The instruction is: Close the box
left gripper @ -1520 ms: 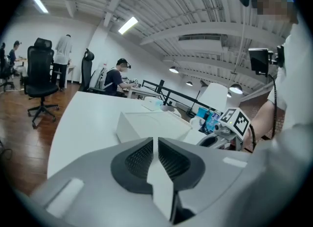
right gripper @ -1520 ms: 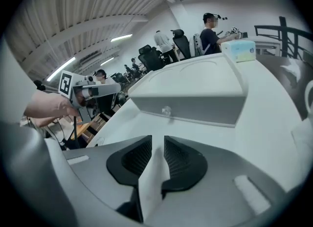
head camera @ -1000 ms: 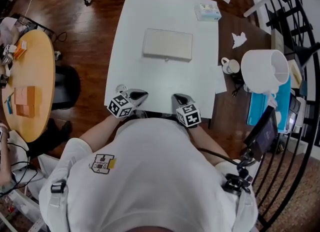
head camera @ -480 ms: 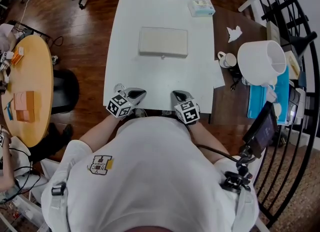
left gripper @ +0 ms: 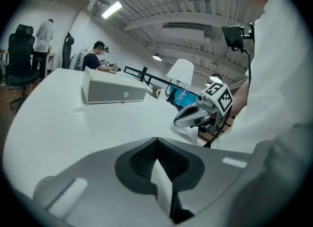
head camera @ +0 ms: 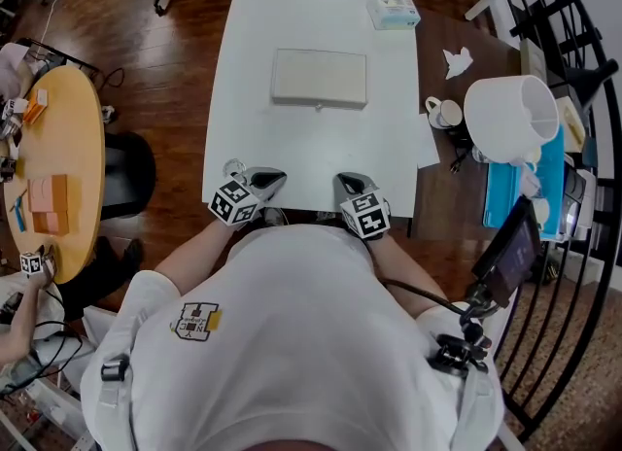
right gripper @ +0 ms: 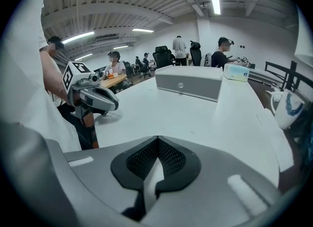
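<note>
Box (head camera: 320, 78) sits mid-table (head camera: 292, 148), well apart from both grippers, lid looking flat already. My left gripper (head camera: 264, 183) & right gripper (head camera: 350, 187) hover at the near edge, jaws together, nothing btwn them. I'd reach fwd and press evenly on the front edge by the clasp. Small front logo is too tiny to read.

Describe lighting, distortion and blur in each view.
Head view: even, soft light and sharp focus; the white table is bright, with only faint shadows by the box. Left gripper view: heavy fisheye with a dark round border; the near foreground looks soft. Right gripper view: same fisheye border; a ceiling strip light glares.
</note>
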A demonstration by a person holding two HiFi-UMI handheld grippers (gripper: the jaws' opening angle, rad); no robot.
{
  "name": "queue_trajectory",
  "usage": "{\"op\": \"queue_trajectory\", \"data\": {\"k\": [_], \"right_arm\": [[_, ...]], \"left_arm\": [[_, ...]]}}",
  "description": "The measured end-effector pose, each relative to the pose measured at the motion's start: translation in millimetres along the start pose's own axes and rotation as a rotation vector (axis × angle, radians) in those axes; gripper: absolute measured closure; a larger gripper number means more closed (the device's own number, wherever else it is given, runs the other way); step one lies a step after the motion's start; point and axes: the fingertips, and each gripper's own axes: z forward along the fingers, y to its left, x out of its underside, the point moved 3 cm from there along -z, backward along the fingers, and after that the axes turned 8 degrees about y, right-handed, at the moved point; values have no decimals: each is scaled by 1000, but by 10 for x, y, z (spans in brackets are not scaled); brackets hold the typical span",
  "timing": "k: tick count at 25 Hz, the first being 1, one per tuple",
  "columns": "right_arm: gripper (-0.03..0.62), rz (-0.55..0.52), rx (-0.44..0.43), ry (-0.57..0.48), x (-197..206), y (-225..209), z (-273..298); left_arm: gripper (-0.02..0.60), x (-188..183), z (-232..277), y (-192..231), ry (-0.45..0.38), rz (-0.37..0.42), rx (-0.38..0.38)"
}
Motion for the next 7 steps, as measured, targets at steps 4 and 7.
{"op": "queue_trajectory", "data": {"k": [4, 7], "right_arm": [[595, -3, 4, 5, 19, 1, -13], [595, -9, 6, 3, 5, 12, -32]], "left_arm": [[583, 7, 2, 12, -2, -8, 3], [583, 16, -16, 14, 3, -8, 4]]}}
